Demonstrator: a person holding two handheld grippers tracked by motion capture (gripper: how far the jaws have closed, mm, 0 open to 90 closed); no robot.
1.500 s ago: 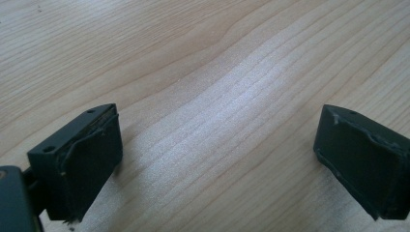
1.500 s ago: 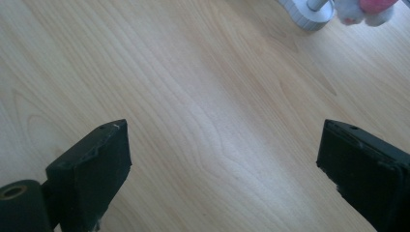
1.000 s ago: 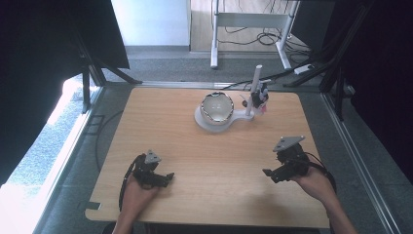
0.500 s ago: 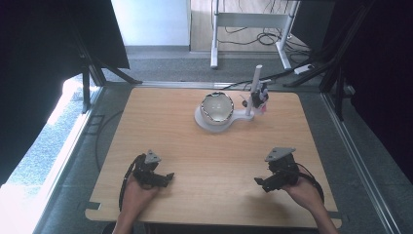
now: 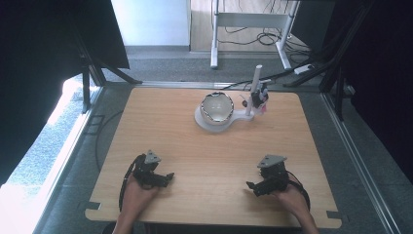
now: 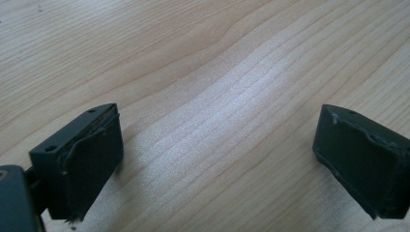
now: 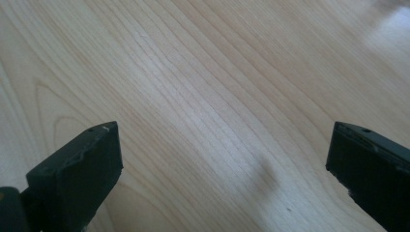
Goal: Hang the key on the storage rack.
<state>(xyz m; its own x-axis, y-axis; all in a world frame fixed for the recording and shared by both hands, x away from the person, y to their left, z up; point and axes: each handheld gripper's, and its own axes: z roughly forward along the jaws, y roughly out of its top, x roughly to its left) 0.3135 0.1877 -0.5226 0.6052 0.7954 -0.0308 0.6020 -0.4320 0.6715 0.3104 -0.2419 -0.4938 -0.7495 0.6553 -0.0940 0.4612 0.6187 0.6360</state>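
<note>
My left gripper (image 5: pixel 164 177) rests low over the front left of the wooden table (image 5: pixel 165 122), held by a hand. In the left gripper view its jaws (image 6: pixel 217 159) stand wide apart over bare wood, open and empty. My right gripper (image 5: pixel 254 187) is at the front right, close above the tabletop. Its jaws have just been opening; in the right gripper view they (image 7: pixel 222 169) stand wide apart with nothing between them. A patterned bowl (image 5: pixel 217 107) sits on a white base at the back centre, far from both grippers.
A white post (image 5: pixel 254 90) rises from the base's right end, with a small dark and pink fitting (image 5: pixel 262 96) on it. Bare wood lies between the grippers and the bowl. Black frames and cables stand beyond the table's edges.
The right hand has sunk toward the tabletop and drawn closer to the front edge. The left hand and the bowl have stayed where they were.
</note>
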